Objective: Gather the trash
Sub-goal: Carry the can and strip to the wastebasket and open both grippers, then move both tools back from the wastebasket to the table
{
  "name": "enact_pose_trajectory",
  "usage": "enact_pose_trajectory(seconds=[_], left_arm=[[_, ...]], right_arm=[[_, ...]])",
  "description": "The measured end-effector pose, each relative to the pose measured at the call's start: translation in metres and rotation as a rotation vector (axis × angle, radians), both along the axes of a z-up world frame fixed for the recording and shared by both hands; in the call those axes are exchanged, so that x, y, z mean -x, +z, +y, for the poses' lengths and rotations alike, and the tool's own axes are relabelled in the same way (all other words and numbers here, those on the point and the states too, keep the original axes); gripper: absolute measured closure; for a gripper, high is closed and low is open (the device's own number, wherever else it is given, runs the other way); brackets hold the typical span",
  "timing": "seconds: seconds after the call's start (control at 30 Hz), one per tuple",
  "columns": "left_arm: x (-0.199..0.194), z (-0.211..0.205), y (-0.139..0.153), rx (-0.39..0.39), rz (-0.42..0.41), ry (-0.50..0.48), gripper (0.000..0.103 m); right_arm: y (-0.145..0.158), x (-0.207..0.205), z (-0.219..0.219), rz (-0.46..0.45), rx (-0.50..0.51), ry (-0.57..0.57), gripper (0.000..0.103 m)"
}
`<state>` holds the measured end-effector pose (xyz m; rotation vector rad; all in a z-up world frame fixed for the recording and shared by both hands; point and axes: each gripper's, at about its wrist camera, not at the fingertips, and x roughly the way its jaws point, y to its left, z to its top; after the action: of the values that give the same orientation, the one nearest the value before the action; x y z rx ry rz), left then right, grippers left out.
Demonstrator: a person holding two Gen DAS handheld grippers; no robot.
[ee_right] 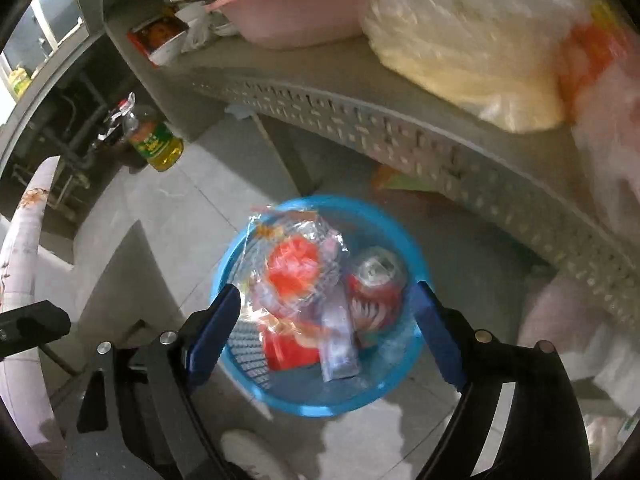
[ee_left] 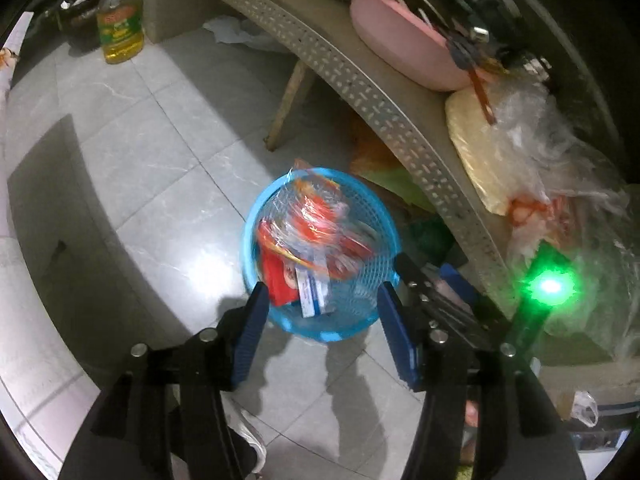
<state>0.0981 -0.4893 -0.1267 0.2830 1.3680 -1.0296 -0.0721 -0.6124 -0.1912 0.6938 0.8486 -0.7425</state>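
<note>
A blue mesh trash basket [ee_left: 360, 312] stands on the tiled floor beside a low table; it also shows in the right wrist view [ee_right: 236, 264]. It holds a crinkled clear and red wrapper [ee_left: 316, 220] [ee_right: 292, 272], a red packet [ee_left: 278, 280] [ee_right: 288, 350], a small white and blue box [ee_left: 312, 292] and a red drink can [ee_right: 376, 292]. My left gripper [ee_left: 322, 308] is open and empty above the basket. My right gripper [ee_right: 326, 300] is open and empty above the basket too. The right gripper's fingers [ee_left: 416, 276] show beside the basket in the left wrist view.
The grey table [ee_left: 360, 84] carries a pink basin [ee_left: 404, 48] [ee_right: 296, 12] and bagged yellow noodles [ee_left: 484, 152] [ee_right: 460, 52]. An oil bottle [ee_left: 120, 24] [ee_right: 156, 140] stands on the floor at the far left. More bags lie under the table.
</note>
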Motion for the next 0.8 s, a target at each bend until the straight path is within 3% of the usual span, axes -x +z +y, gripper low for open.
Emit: enact_pose_trajectory(seconds=[0.23,0.43,0.8], left_arm=[[0.005,0.03,0.025,0.052,-0.015,-0.002,0.049],[0.009,0.064,0.057,0.106,-0.021,0.001,0.046],[0.015,0.186,0.122,0.237,-0.124,0.043,0.033]], right_arm=[[-0.006,0.023,0.023,-0.018,-0.015,-0.004,0.02],[0.007,0.04,0.043,-0.059,-0.011,-0.012,0.02],[0.053,0.056,0.093,-0.164,-0.008,0.026,0.02]])
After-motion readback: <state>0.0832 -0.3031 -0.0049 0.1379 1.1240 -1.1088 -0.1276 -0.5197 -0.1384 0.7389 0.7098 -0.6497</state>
